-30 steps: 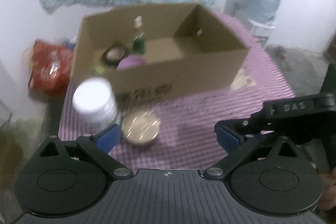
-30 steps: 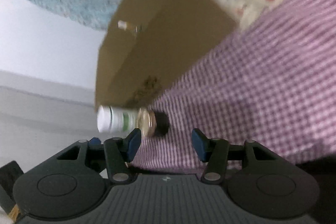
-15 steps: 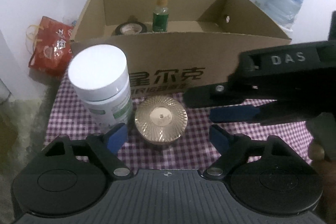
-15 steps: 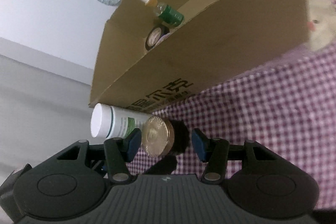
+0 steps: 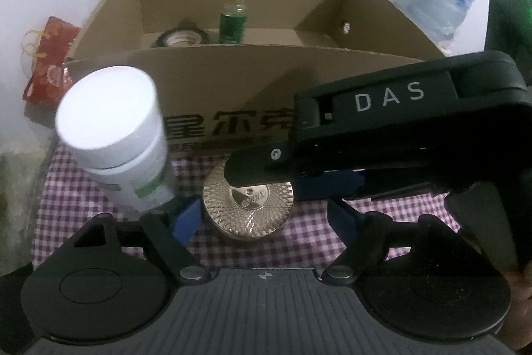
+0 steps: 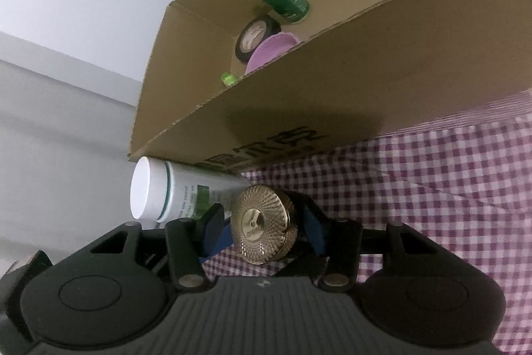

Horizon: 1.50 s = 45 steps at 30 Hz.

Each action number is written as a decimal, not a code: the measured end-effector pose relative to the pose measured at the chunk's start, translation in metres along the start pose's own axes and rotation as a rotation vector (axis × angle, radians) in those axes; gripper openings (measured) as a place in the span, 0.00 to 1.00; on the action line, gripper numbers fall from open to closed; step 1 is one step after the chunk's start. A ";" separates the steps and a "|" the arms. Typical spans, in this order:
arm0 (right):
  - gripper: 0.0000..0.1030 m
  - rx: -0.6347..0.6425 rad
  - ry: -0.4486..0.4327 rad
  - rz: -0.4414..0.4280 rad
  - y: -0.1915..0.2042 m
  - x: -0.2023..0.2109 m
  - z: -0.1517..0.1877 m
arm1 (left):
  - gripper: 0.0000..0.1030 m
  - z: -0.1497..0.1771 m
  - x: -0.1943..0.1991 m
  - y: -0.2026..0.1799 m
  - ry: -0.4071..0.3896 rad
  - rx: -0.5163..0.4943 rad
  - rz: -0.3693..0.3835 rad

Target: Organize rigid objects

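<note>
Beside the box point(image 5: 232, 79), I am bracketing the stiff, slick gold jar point(image 6: 262, 223) by its rim, right gripper point(image 6: 262, 230) half-open, left gripper point(image 5: 262, 218) closing, neither touching.

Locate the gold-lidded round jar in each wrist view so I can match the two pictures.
Left wrist view: the gold-lidded jar sits low at centre, between the left gripper's closing jaws, its top edge hidden by the right gripper's finger.
Right wrist view: the jar sits low at centre, tilted, between the right gripper.
Shared landmark: the white-capped bottle, just left of the jar.
</note>
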State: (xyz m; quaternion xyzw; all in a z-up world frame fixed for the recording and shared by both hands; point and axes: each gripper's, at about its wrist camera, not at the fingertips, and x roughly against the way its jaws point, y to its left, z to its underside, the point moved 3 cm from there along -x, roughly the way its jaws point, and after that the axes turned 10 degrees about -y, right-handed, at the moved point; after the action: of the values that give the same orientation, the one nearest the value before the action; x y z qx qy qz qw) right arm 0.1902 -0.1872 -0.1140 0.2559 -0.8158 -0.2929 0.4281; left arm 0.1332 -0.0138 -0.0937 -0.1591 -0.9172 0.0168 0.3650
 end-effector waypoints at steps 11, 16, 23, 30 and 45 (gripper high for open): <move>0.54 -0.069 -0.018 0.022 -0.027 0.028 0.001 | 0.78 0.003 0.000 -0.028 0.020 -0.040 0.066; 0.55 -0.083 -0.028 0.026 -0.038 0.041 0.001 | 0.78 0.003 -0.003 -0.036 0.029 -0.051 0.078; 0.55 -0.093 -0.034 0.023 -0.044 0.042 0.000 | 0.78 0.002 -0.005 -0.040 0.034 -0.057 0.081; 0.55 -0.091 -0.038 0.026 -0.046 0.043 -0.001 | 0.78 0.001 -0.008 -0.042 0.034 -0.059 0.090; 0.54 -0.131 -0.089 0.062 -0.063 0.047 -0.001 | 0.62 0.002 -0.017 -0.038 0.012 -0.104 0.083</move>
State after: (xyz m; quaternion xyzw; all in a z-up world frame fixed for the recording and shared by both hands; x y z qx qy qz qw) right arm 0.1780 -0.2628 -0.1315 0.1888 -0.8206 -0.3432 0.4162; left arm 0.1327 -0.0546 -0.1010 -0.2159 -0.9071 -0.0168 0.3609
